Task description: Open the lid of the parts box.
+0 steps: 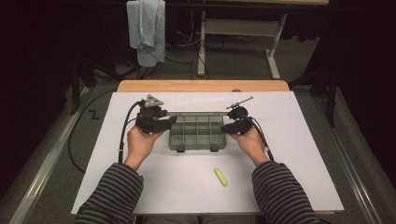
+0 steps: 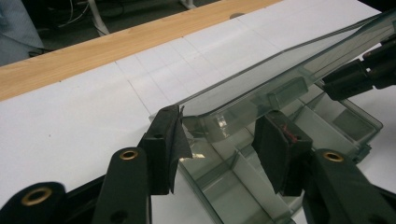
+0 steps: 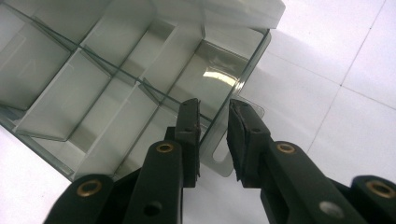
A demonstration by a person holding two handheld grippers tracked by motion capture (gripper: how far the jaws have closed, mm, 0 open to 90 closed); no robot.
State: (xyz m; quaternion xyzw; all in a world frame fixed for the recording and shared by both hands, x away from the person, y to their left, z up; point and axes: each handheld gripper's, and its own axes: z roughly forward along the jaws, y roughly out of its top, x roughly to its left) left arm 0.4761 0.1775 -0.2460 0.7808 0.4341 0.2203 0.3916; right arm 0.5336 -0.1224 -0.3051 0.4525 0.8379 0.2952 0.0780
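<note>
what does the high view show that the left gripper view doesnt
The high view alone takes in the yellow marker lying on the white table cover near the person, the striped sleeves, the blue cloth hanging beyond the table, and the small metal tool past the box.

The left gripper view alone gives a close look at the raised clear lid between the left gripper jaws, which stand apart.

Both show the compartment box, the wooden table edge and the right gripper at the box's far end.
</note>
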